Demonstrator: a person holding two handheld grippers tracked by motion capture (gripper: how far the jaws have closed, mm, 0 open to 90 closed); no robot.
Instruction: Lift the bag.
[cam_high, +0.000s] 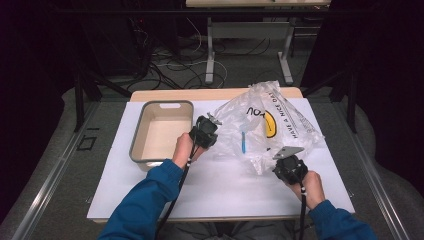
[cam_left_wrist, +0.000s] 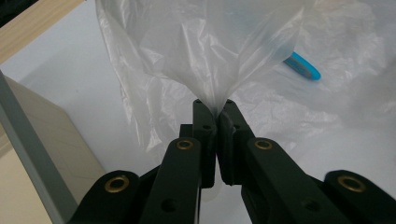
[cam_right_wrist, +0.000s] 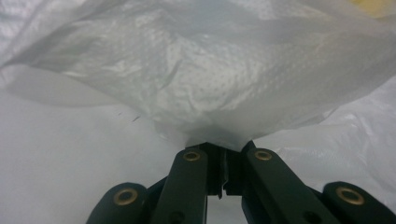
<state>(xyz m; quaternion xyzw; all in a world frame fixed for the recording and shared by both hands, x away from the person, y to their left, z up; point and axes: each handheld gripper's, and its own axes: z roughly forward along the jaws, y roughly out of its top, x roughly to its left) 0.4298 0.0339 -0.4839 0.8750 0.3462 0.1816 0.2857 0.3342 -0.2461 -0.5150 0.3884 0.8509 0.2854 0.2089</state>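
My right hand-held gripper (cam_high: 283, 159) and left hand-held gripper (cam_high: 212, 121), each clamped on the clear plastic bag (cam_high: 260, 125); blue pen (cam_high: 243, 142) inside

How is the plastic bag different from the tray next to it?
The plastic bag is clear, thin and crumpled, while the tray is stiff, cream inside with a grey rim. The bag has a blue thing inside it; the tray looks empty. The left gripper and right gripper each pinch the bag's film, but neither holds the tray. Both sit on the same white table top.
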